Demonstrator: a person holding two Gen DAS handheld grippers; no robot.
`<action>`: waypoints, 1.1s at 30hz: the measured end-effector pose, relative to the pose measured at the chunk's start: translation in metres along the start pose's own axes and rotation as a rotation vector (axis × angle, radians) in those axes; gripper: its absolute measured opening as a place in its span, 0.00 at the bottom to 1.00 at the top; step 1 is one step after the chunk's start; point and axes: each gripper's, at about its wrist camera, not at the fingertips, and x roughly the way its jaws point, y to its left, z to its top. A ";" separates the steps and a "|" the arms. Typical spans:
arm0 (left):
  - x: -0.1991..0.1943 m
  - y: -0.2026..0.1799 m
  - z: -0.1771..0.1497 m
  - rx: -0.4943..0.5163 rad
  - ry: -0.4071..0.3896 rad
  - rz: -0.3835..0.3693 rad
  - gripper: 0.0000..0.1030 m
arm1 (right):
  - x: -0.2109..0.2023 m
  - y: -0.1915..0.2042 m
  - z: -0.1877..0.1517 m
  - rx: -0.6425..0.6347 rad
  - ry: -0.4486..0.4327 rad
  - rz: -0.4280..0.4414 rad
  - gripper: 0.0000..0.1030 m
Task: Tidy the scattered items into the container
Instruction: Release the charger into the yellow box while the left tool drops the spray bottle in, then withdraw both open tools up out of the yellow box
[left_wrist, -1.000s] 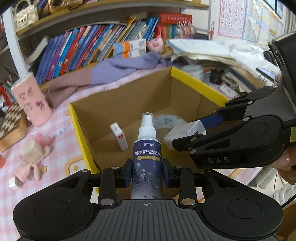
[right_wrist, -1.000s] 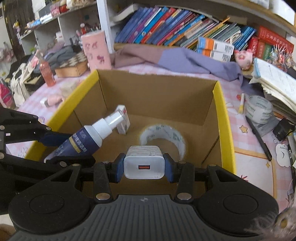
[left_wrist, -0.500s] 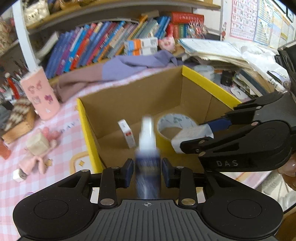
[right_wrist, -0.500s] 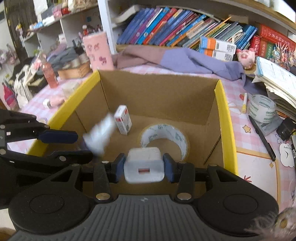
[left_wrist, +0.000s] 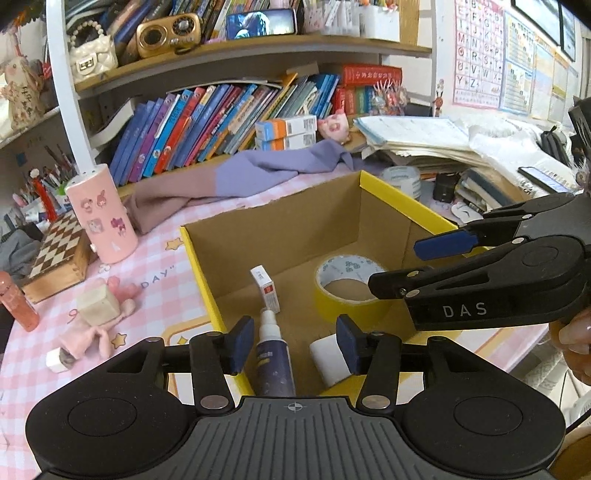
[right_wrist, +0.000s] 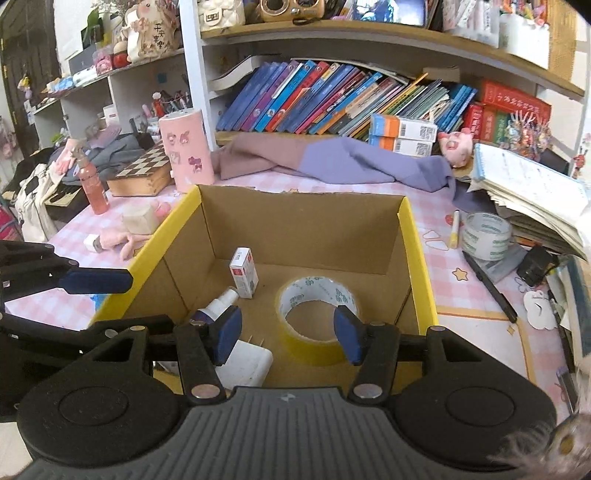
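2 wrist views – angled down, sharing box (left_wrist: 402, 206)

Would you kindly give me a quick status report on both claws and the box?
Left claw and right claw opening, nothing gripped. Spray bottle and charger lie in box with tape and carton. Nothing in the way.

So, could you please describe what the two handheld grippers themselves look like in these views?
Both are matte black plastic. The left gripper has a ribbed grey-black deck with a small crosshair mark, two round discs at its sides, silver rivets on the linkage arms, and dark blue pads on its jaws. The right gripper matches it, and seen from the side it carries white "DAS" lettering.
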 end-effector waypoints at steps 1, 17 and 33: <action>-0.004 0.001 -0.001 0.001 -0.006 -0.001 0.49 | -0.003 0.003 -0.001 0.004 -0.005 -0.008 0.52; -0.057 0.029 -0.038 -0.001 -0.050 -0.022 0.58 | -0.054 0.055 -0.030 0.065 -0.065 -0.124 0.53; -0.092 0.045 -0.080 0.023 -0.042 -0.089 0.67 | -0.080 0.112 -0.069 0.086 -0.025 -0.188 0.56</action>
